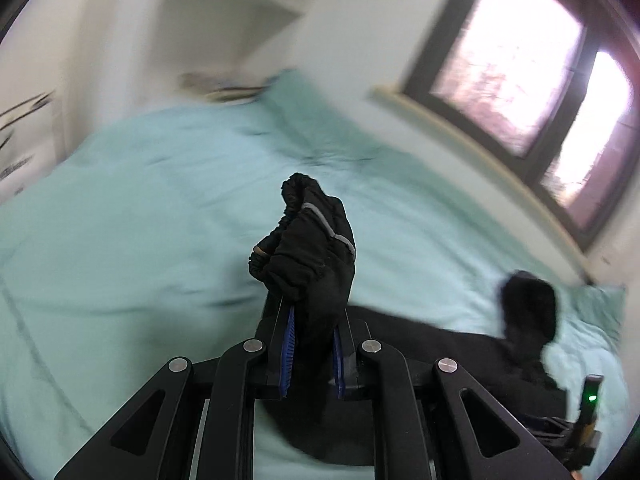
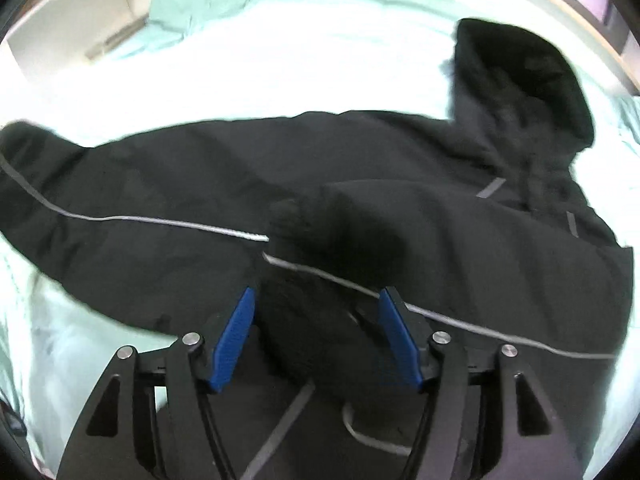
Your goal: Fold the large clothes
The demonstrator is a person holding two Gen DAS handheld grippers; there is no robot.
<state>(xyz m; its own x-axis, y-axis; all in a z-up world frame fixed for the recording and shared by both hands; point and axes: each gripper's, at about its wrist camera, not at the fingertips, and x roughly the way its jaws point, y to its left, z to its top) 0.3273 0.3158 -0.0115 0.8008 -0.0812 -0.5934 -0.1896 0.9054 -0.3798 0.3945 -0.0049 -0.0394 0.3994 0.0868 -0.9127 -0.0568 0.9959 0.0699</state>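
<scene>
Left wrist view: the left hand-held gripper is clamped narrow on a black sleeve cuff, lifted above the bed.

Right wrist view: the right hand-held gripper stands wide, holding nothing, just above the black jacket; the hood lies beyond. A sleeve fold seems underway; next, lay the cuff across the body.

Left tool clamped tight, right tool spread apart.

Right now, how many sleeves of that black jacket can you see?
2: one sleeve stretched out left on the bed, the other sleeve folded across the jacket's front beneath the right gripper.
</scene>
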